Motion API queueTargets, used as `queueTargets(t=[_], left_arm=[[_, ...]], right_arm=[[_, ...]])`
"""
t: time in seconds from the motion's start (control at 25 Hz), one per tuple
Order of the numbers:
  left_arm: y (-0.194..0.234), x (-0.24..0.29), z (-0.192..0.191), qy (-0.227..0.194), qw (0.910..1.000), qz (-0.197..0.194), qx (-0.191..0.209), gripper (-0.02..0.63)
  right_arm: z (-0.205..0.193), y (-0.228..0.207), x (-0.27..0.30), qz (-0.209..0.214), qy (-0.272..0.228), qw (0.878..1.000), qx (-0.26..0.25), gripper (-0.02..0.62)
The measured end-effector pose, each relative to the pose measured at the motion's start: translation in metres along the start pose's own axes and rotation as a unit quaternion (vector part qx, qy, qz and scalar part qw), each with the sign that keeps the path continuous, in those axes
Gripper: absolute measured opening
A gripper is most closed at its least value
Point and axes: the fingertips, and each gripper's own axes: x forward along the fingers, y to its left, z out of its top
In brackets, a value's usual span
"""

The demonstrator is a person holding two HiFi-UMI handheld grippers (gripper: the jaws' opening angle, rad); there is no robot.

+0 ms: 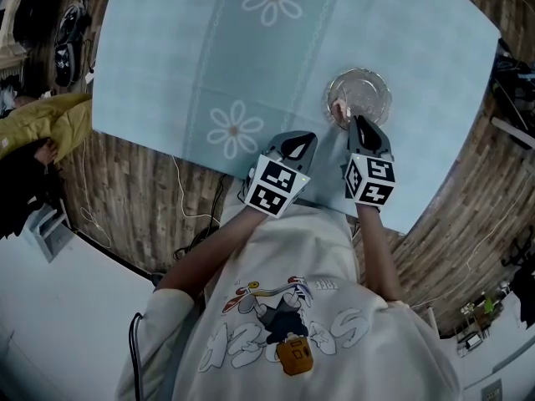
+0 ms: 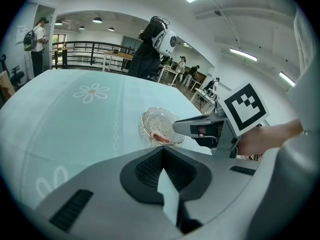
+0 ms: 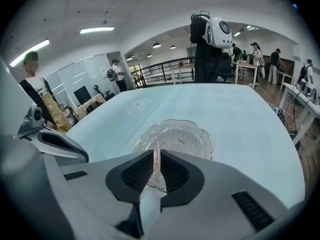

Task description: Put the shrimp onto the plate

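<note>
A clear glass plate (image 1: 359, 95) stands on the light blue tablecloth near the table's front right edge. My right gripper (image 1: 357, 122) reaches over the plate's near rim, and in the right gripper view its jaws (image 3: 156, 155) are closed to a narrow slit on the thin pink shrimp (image 3: 156, 145). From the left gripper view the shrimp (image 2: 161, 137) hangs at the right gripper's tip (image 2: 176, 129), low over the near side of the plate (image 2: 155, 120). My left gripper (image 1: 303, 138) rests shut and empty, left of the plate.
The flowered tablecloth (image 1: 209, 48) stretches away to the left and far side. The table's front edge (image 1: 209, 164) runs just under both grippers. Cables lie on the wooden floor (image 1: 134, 199). People stand far behind the table (image 3: 207, 44).
</note>
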Motion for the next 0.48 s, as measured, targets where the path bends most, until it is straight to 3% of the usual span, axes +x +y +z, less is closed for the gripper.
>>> queueTargets(t=[0.48], left_arm=[[-0.014, -0.018, 0.001, -0.017, 0.9995, 0.018, 0.02, 0.008]], right_arm=[[0.015, 0.026, -0.032, 0.047, -0.045, 0.998, -0.013, 0.055]])
